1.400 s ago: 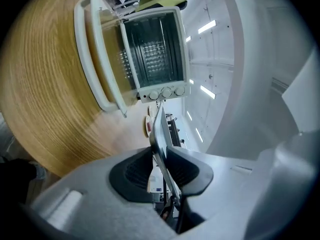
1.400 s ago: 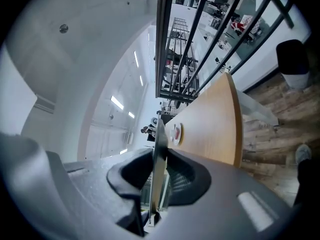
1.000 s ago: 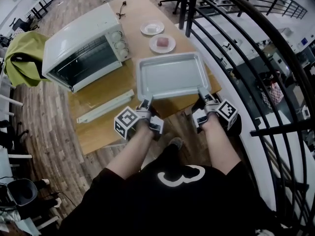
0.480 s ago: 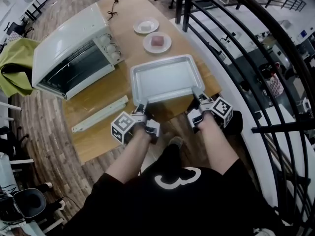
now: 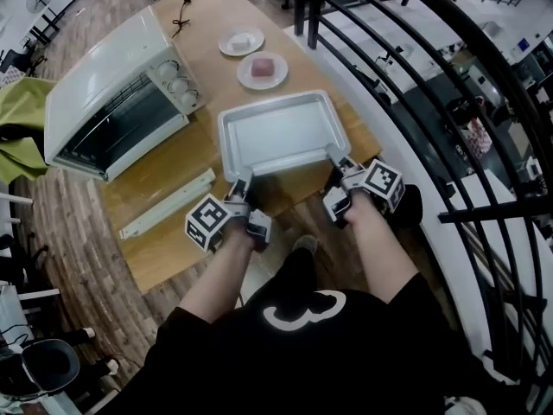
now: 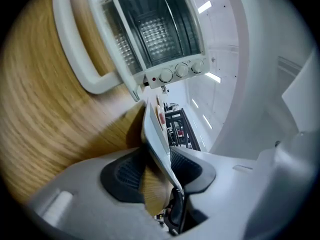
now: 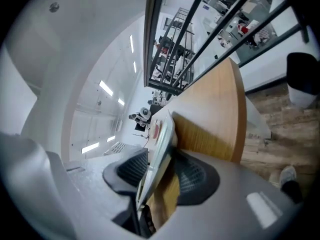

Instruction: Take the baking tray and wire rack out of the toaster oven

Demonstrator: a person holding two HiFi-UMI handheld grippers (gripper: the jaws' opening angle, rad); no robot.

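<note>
Far left on wooden table: white boxy toaster oven. Then left gripper: jaws just been opening, slack around near rim of shallow grey metal baking tray, not pinching. Lies flat by table's near edge, outside oven. Probably light, stiff, slick; best pinched at rim corners. Right gripper: likewise opening, rim loose between pads.

The baking tray has come down onto the table, and left gripper and right gripper jaws have just been opening.
</note>
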